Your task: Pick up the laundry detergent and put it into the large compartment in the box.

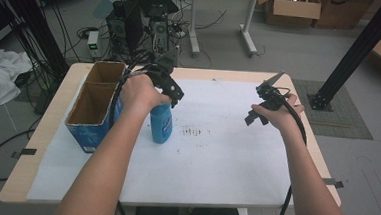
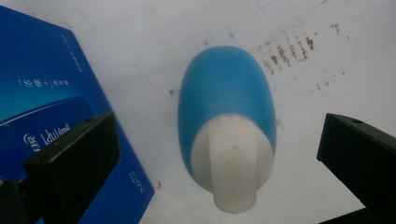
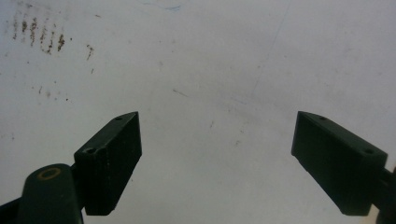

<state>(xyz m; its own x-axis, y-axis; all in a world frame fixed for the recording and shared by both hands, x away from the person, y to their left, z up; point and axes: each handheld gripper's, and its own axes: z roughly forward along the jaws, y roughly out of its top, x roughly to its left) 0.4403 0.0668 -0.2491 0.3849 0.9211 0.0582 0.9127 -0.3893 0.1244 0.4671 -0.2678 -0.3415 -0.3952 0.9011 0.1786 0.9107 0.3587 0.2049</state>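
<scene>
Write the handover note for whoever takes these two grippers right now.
Left gripper: open, jaws either side of the upright blue plastic bottle with a white cap, not touching it.
Right gripper: open, holds nothing, over the bare white table sheet.
The bottle stands on the sheet just beside the open blue cardboard box with two compartments; both compartments look empty.
Done: left gripper lined up on the bottle.
Left: close on the bottle and lift it; probably it goes into the box.
</scene>
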